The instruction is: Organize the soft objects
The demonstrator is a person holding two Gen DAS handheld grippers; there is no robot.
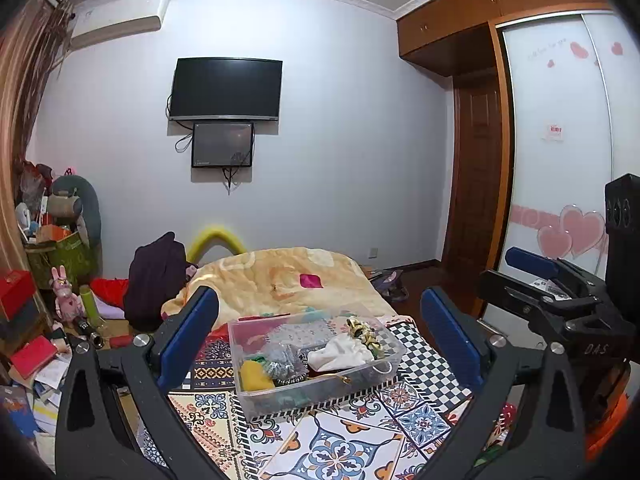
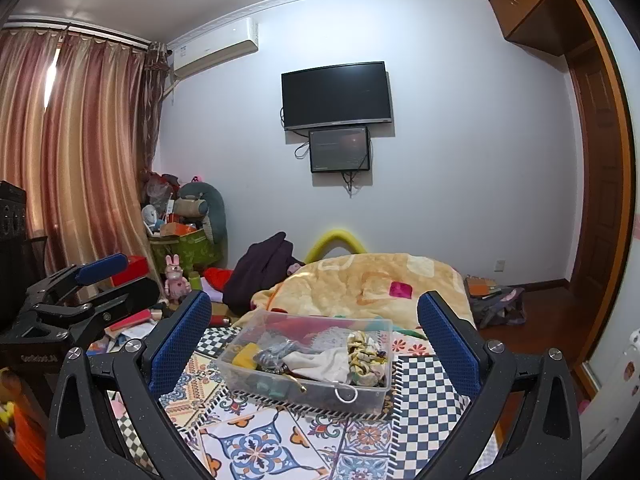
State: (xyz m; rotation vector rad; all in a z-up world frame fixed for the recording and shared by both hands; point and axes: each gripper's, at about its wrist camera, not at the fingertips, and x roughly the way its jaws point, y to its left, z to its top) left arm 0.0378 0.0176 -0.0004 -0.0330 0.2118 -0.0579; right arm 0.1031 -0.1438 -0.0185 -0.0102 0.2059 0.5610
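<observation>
A: Soft objects, a heap of cloth pieces, sit inside the clear rectangular plastic box (image 1: 316,360) on the patterned tile-print cloth (image 1: 344,452) over the bed. In the left wrist view I pick out a white crumpled cloth (image 1: 340,354), a yellow soft block (image 1: 254,375) and a gold-and-white scrunchie (image 1: 362,332). Why is the box there, do you think?

B: My guess is that it serves as the collecting bin, set centrally so both tools reach it. The left tool (image 1: 320,336) stands with its blue-padded fingers (image 1: 188,336) wide apart, holding nothing, framing the box from the near side. The right tool (image 1: 532,276) shows at the right edge, raised and off to the side.

A: And the right wrist view?

B: Same box (image 2: 308,360), its near wall closest to the camera, with the white cloth (image 2: 320,360), the yellow block (image 2: 246,356) and the scrunchie (image 2: 364,354) inside. The right tool (image 2: 316,336) is likewise spread open and empty, level with the box. The left tool (image 2: 100,276) sits at the left edge.

A: So is the sorting finished?

B: Hard to judge. Everything soft that I can see on the cloth lies in the box, yet it is a jumble. That fits things already gathered, or a pile awaiting tidying. A yellow-orange fleece blanket (image 2: 360,284) lies beyond the box.
</observation>
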